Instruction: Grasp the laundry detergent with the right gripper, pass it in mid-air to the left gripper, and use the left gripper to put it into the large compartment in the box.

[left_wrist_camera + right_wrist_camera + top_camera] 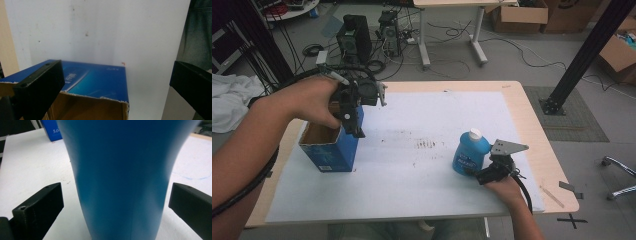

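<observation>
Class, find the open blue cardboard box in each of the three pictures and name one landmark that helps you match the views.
High view: the blue box stands at the left of the white mat, under the left gripper.
Left gripper view: its open top and blue wall lie low, between the wide-apart jaws.
Right gripper view: a blue corner shows at the top left, behind the blue bottle.
Shared landmark: the white mat.

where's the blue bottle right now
In the high view the blue bottle stands right of centre on the white mat, between the right gripper's open jaws.
</observation>
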Tool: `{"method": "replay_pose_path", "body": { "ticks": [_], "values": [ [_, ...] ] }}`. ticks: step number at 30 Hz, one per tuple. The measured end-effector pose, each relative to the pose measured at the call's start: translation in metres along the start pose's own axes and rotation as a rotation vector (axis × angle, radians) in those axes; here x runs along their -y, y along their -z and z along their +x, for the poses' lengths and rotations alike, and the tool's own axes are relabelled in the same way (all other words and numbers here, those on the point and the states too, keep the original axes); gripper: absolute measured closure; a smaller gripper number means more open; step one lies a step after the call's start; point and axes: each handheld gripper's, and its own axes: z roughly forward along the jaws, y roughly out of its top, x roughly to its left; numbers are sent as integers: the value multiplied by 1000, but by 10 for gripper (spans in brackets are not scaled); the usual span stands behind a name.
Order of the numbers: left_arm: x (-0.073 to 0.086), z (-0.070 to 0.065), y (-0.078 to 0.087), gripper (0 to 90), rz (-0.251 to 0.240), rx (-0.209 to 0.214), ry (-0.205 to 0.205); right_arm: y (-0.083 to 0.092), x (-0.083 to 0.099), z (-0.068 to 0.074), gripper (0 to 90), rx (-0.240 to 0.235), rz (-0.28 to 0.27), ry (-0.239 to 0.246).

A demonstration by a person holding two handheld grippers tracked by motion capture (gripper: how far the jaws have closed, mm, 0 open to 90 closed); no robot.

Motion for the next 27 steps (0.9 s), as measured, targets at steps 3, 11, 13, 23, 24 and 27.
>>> {"method": "replay_pose_path", "body": {
  "ticks": [3,11,13,23,24,27],
  "values": [
    [-1,0,0,1,3,2,-3,-1,0,0,0,5,-3,1],
    [-3,-1,-2,2,8,2,-6,-5,5,1,75,13,6,11],
    [-3,-1,-2,1,10,4,-8,-5,5,1,105,17,8,12],
    [-3,-1,-2,1,17,1,-3,-3,5,-1,174,25,10,12],
    [-4,-1,-3,1,13,2,-1,-2,5,-1,178,26,7,12],
    [-4,-1,-3,1,16,5,-4,-2,5,-2,197,24,3,11]
  ]
}}
